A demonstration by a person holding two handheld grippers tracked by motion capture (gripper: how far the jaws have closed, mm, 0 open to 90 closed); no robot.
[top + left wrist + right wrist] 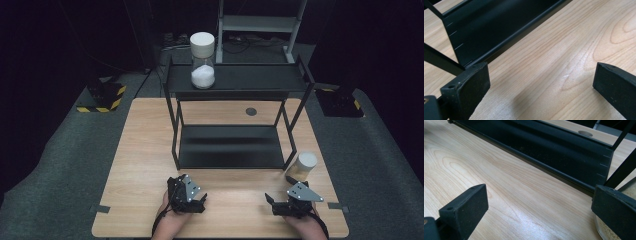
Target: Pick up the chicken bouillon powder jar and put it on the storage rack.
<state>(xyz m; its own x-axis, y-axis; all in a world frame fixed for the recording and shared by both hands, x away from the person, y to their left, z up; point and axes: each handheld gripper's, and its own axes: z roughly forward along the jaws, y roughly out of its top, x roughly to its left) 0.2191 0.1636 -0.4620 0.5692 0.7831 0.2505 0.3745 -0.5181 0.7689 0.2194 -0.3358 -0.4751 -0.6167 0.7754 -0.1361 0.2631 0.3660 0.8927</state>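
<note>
A black two-tier metal shelf stands on the wooden table. On its top tier sits a clear jar with a white lid and white powder inside. A shorter white-lidded jar of tan grains stands on the table by the shelf's front right leg. My left gripper rests low near the front edge, open, over bare wood. My right gripper is also open and empty; its view shows the shelf's lower tier ahead and the tan jar's base behind its right jaw.
A round cable hole is in the table behind the shelf. A grey metal frame stands on the floor beyond the table. Yellow-black striped bases sit on the carpet at both sides.
</note>
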